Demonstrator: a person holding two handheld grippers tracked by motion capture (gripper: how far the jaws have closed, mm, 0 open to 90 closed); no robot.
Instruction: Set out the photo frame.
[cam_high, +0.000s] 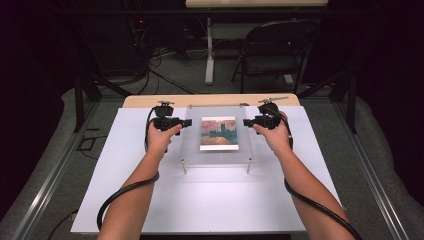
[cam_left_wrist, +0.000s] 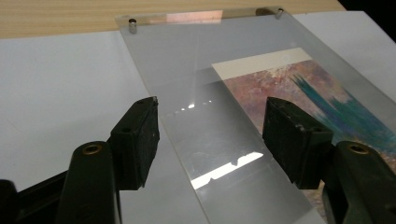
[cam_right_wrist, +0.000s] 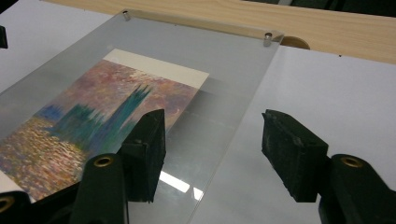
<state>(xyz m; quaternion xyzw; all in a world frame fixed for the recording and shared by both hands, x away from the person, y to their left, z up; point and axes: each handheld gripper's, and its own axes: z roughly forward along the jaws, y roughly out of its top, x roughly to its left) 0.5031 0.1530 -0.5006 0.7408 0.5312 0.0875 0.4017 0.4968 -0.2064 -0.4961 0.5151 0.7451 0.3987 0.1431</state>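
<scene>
Forearms (cam_high: 135, 192) outstretched, flanking acrylic frame (cam_high: 218, 152).

left gripper (cam_high: 187, 122): black body, blocky black jaws, brass-coloured rivets at jaw arms
right gripper (cam_high: 246, 122): same build, scuffed pads
cables: thick black, one looping from each gripper along the forearm
forearms: bare, no sleeves

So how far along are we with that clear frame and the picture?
Done: the painted postcard lies under the clear acrylic sheet, with metal corner pins in place. In hand: the left tool and right tool, both open, hover at its side edges. Left: gripping it.
</scene>
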